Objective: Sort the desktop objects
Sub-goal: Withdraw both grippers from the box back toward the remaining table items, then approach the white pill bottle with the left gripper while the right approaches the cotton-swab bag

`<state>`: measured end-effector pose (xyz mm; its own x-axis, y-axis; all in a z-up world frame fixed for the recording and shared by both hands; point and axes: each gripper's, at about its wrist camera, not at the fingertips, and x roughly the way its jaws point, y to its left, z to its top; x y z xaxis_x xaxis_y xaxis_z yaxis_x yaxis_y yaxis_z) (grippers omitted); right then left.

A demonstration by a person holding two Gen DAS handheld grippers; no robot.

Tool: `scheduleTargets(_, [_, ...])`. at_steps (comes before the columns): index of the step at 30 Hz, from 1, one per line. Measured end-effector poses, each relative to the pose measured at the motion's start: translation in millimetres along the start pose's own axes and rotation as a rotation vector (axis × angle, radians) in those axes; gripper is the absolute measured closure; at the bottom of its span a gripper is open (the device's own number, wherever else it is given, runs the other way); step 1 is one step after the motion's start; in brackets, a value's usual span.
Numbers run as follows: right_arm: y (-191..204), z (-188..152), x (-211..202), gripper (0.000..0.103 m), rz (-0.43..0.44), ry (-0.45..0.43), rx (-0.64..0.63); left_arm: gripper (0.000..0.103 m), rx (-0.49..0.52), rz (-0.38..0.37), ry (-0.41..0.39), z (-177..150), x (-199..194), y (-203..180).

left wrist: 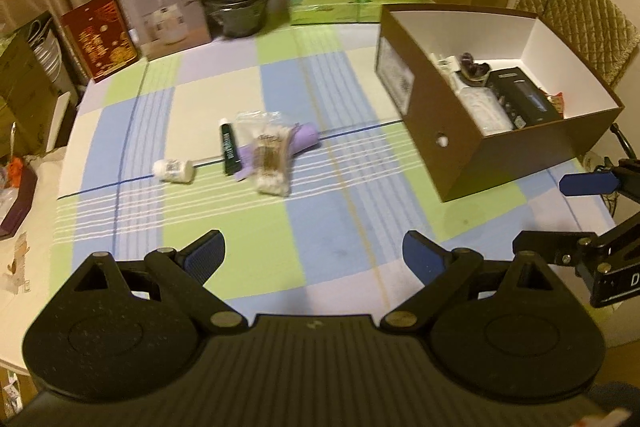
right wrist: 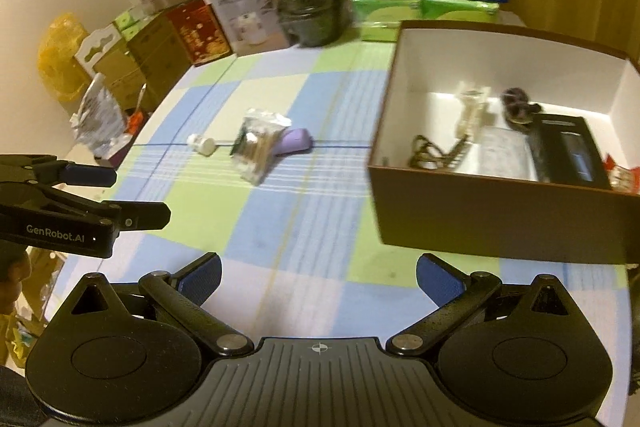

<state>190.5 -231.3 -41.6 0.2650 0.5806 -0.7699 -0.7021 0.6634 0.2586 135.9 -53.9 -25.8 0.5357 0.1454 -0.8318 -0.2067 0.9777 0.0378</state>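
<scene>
left fingers [left wrist: 202, 253]: spread wide, nothing between them, over the near part of the tablecloth [left wrist: 320, 267].
right fingers [right wrist: 200, 277]: spread wide too, holding nothing, just short of the box's near wall.
left gripper [left wrist: 312, 259]: faces the loose items from well back.
right gripper [right wrist: 318, 279]: near the front edge, box ahead and to its right.
box [left wrist: 460, 143]: one – brown outside, white inside, open top, on the right of the cloth.
in the box: already partly filled – one dark flat case [right wrist: 568, 151], one clear packet [right wrist: 504, 151], one whitish plastic piece [right wrist: 474, 107], one dark lumpy item at the back [right wrist: 518, 107], one tangle of chain or strap [right wrist: 436, 153], a bit of red wrapper at the right corner; exact count uncertain.
left on the cloth: four items in a cluster at mid-table, well apart from the box.
bottle [left wrist: 174, 170]: one, small, white, lying on its side, leftmost.
tube [left wrist: 230, 147]: one, dark green, lying flat, just beside the swab bag.
swab bag [left wrist: 270, 157]: one, clear, cotton swabs inside, resting partly on the purple item.
purple item [left wrist: 306, 139]: one, rounded, half under the bag.
progress: judged past halfway – several things boxed, four to go.
next: likely a reach for the cluster; the bag overlaps its neighbours, so it may drag them.
back row: cartons and a dark jar, apparently not part of the sort.
</scene>
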Motion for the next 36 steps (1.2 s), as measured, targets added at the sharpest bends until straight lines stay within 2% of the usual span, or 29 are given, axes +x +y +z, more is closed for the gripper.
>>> scheduleTargets(15, [53.7, 7.1, 37.7, 0.002, 0.016, 0.013, -0.029, 0.009, -0.041, 0.038, 0.008, -14.9, -6.3, 61.3])
scheduleTargets(36, [97.4, 30.5, 97.8, 0.002, -0.054, -0.054, 0.033, 0.009, -0.058, 0.080, 0.026, -11.6, 22.0, 128.2])
